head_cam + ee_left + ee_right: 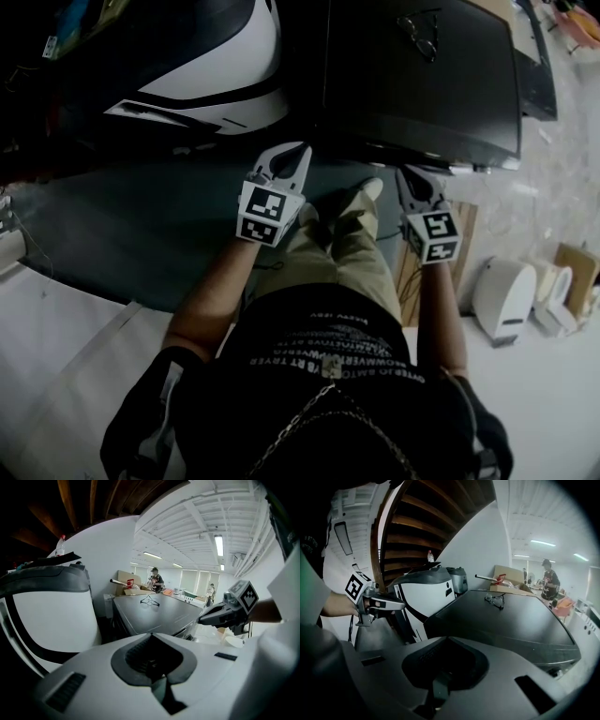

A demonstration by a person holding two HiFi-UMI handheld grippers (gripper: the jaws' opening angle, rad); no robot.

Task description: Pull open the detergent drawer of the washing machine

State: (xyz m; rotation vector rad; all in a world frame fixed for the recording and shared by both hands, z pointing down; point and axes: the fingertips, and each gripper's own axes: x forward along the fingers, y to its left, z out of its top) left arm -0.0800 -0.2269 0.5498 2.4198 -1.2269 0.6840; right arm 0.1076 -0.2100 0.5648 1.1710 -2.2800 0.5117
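Washing machine (pixel 422 84): dark box with a flat top, up and right of both hands in the head view. A pair of glasses (pixel 422 36) lies on the top near its back. A white-and-black curved housing (pixel 216 66) stands just left of it.

Detergent drawer: cannot pick it out in any view. Only the top and its front edge show, and the front face is in shadow. Likely on that face, just under the edge.

Left gripper (pixel 292 155): fingers closed tip to tip, nothing between, short of the machine's left front corner. Right gripper (pixel 412 178): fingers closed too, empty, near the front edge.

Handling, by judgement: a rigid, light plastic tray on slides, smooth and apt to slip. Take it at the front lip or finger recess, hooked or pinched. Fingers would need to part first.

Orientation, by judgement: long axis runs front to back into the machine. The face points toward the person, so pull straight that way, not sideways.
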